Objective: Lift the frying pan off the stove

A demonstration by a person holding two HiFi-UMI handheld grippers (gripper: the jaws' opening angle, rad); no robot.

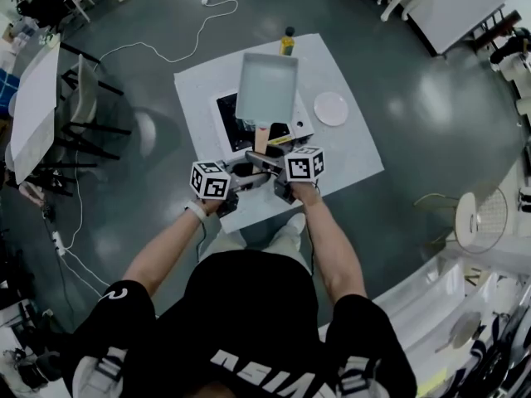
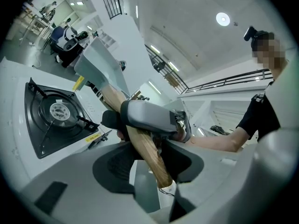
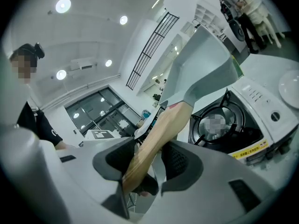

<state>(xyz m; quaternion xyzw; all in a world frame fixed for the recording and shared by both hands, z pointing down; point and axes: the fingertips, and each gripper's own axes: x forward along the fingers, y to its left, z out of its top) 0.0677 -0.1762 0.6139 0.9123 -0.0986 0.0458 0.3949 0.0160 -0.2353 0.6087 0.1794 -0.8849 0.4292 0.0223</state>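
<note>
A grey rectangular frying pan (image 1: 267, 85) with a wooden handle (image 1: 261, 138) hangs in the air above the stove (image 1: 226, 121). Both grippers clamp the handle from opposite sides. My left gripper (image 1: 239, 179) is shut on the handle (image 2: 140, 143) near its end. My right gripper (image 1: 275, 172) is shut on the handle (image 3: 161, 134) too. In the left gripper view the pan (image 2: 100, 69) is raised and clear of the bare black burner (image 2: 58, 111). In the right gripper view the pan (image 3: 205, 64) stands high over the burner (image 3: 219, 125).
The stove sits on a white table (image 1: 357, 156). A white plate (image 1: 331, 108) lies to the stove's right, and a dark bottle with a yellow label (image 1: 287, 41) stands at the table's far edge. Chairs and another table (image 1: 33, 106) stand at the left.
</note>
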